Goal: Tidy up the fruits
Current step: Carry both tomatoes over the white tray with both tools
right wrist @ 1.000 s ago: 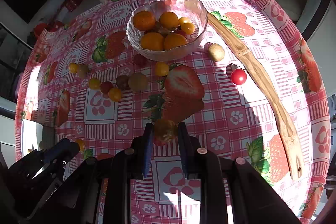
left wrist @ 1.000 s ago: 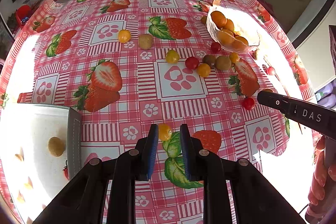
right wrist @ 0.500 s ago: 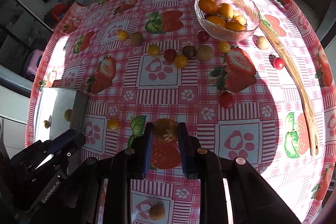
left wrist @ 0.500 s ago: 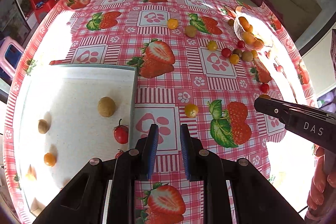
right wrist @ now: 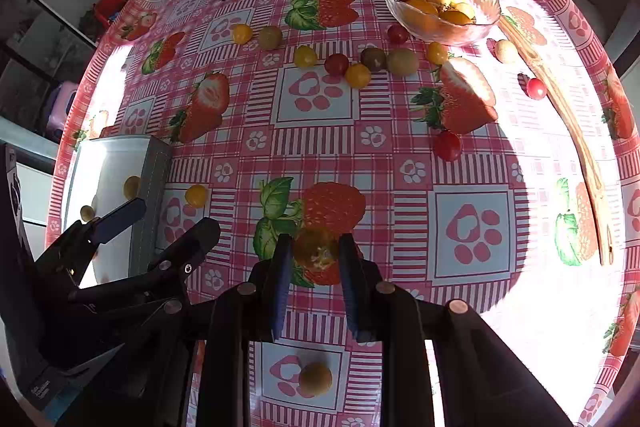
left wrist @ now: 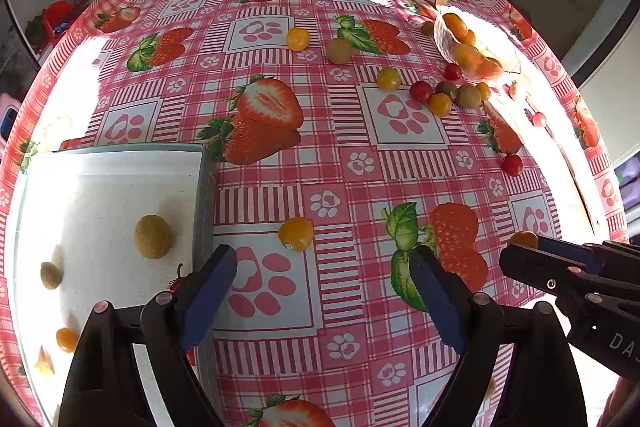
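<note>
Sunlight falls across the desk [left wrist: 320, 155], covered with a pink checked cloth printed with strawberries and paw prints, with a sofa and a low table in the room behind it.

The left gripper [left wrist: 324, 291] hangs above the cloth with its blue-padded fingers [left wrist: 208, 291] spread wide and nothing between them. Just ahead of the gap, a little toward the left finger, a yellow cherry tomato [left wrist: 296, 233] lies on the cloth, touching neither pad. Beside and partly under the left finger sits a white tray [left wrist: 100, 195]; it holds a brownish round fruit [left wrist: 153, 236], a smaller brown one [left wrist: 51, 275] and a small orange one [left wrist: 67, 339]. A red tomato is half hidden behind the left finger.

The right gripper [right wrist: 316, 267] has its fingers closed to a narrow gap on an orange tomato [right wrist: 316, 251], pinched between both pads above the cloth. Below the fingers, nearer the camera, another orange fruit [right wrist: 315, 379] rests on the cloth.

Far ahead of both grippers stands a glass bowl [right wrist: 486, 17] of oranges and yellow fruit. Between bowl and fingers a loose row of tomatoes [right wrist: 358, 75], yellow, red and green-brown, is scattered on the desk. A single red tomato [right wrist: 448, 145] lies ahead and right of the right fingers. A long wooden utensil [right wrist: 568, 115] runs down the right side from the bowl.
</note>
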Tool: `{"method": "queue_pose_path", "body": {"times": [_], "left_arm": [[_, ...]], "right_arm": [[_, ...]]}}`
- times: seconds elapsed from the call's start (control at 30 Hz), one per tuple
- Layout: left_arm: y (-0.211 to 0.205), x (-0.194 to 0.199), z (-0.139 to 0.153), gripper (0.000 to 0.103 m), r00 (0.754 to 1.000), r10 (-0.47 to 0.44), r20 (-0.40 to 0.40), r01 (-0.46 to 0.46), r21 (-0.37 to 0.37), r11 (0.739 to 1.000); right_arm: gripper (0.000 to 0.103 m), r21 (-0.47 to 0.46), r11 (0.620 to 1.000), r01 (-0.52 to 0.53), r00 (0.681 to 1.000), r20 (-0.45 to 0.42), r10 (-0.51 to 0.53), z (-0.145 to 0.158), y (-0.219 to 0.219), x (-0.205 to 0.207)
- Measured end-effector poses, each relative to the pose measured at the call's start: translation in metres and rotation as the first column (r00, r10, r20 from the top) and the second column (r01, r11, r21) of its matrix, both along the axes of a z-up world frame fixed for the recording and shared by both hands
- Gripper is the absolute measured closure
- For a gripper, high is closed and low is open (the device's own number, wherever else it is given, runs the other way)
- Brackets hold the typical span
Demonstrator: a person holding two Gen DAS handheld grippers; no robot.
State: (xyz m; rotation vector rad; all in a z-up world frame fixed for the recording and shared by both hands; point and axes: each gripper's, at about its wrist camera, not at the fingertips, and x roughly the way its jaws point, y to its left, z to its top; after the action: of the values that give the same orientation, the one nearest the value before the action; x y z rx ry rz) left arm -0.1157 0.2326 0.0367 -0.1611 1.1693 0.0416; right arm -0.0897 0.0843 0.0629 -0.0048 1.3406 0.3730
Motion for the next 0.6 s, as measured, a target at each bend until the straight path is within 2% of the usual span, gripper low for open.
{"method": "queue_pose_path", "body": {"times": [0.07,0.13,0.27,0.33,0.37,0.43,0.47,0.6], "left_arm": [[0.0,0.004,-0.007,0.014,1.0,0.011,-0.016,-0.011,0.012,1.0],[0.003,0.007,-0.014,0.026,0.999,0.03,-0.036,-0.029,0.021,0.999],[0.003,0.01,-0.021,0.031,0.998,0.039,-0.047,-0.037,0.052,0.998],[-0.001,0.009,-0.021,0.042,0.999,0.034,-0.043,-0.029,0.101,0.994],[-0.001,0.008,-0.021,0.048,0.999,0.03,-0.036,-0.027,0.098,0.995],[-0.001,0.009,-0.019,0.075,0.999,0.023,-0.023,-0.021,0.092,0.995],[-0.001,0.009,-0.018,0.081,1.0,0.02,-0.022,-0.018,0.086,0.996],[0.006,0.008,-0.014,0.083,0.999,0.04,-0.005,-0.04,0.011,0.999]], "right_arm": [[0.078,0.0,1.0,0.008,1.0,0.0,-0.008,0.0,-0.005,0.0],[0.077,0.003,1.0,0.019,1.0,-0.002,-0.019,0.0,-0.01,0.0],[0.077,0.008,0.999,0.038,0.999,-0.005,-0.038,-0.001,-0.02,0.0],[0.077,0.012,0.999,0.046,0.999,-0.007,-0.046,-0.002,-0.024,0.001],[0.077,0.013,0.999,0.049,0.999,-0.009,-0.049,-0.003,-0.026,0.001],[0.077,0.017,0.998,0.056,0.998,-0.015,-0.056,-0.005,-0.029,0.0],[0.077,0.019,0.998,0.059,0.998,-0.016,-0.058,-0.005,-0.03,0.0],[0.077,0.024,0.998,0.063,0.998,-0.019,-0.063,-0.006,-0.033,-0.001]]}}
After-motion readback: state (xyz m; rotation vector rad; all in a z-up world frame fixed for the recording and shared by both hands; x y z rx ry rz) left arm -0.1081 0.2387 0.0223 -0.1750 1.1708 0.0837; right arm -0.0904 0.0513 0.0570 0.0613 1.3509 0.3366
